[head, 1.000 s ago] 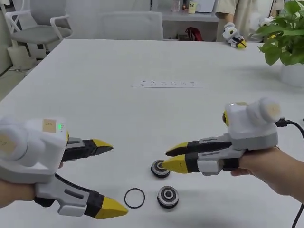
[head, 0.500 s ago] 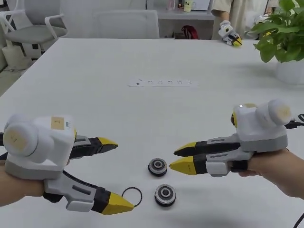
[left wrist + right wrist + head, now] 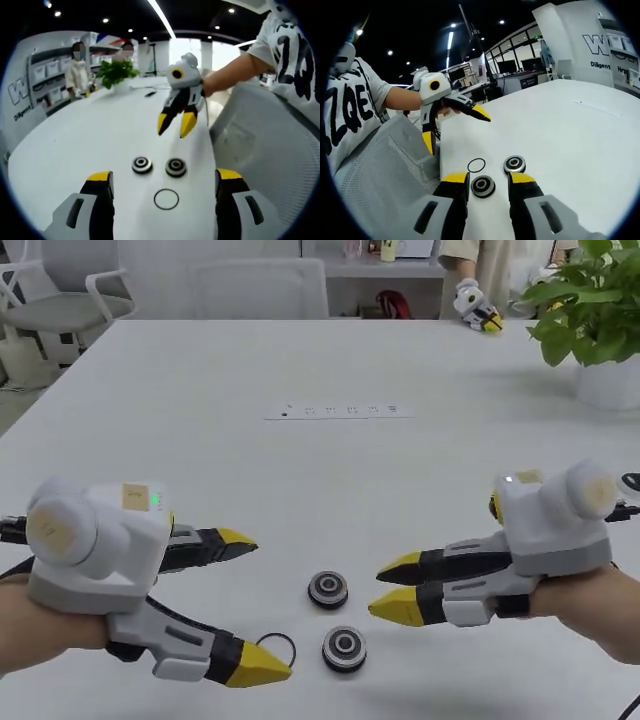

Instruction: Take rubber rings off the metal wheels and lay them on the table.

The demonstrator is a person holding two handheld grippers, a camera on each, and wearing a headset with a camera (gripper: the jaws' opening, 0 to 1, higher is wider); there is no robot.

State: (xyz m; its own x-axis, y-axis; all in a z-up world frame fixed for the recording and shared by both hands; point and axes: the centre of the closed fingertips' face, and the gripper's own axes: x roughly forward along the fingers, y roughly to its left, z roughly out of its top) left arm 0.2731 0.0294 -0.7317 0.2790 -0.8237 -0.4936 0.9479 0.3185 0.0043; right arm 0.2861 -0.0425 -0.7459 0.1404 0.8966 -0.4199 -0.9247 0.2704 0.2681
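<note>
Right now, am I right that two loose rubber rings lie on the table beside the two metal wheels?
Not quite: one loose rubber ring lies on the table beside the two metal wheels, as the left gripper view shows.

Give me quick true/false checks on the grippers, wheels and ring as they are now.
1. One loose ring lies on the table. True.
2. The right gripper holds a wheel. False: its fingers are apart and empty.
3. Two wheels sit on the table between the grippers. True.
4. The left gripper is shut. False: its fingers are spread wide.
5. The plant is at the left of the head view. False: it is at the far right.
</note>
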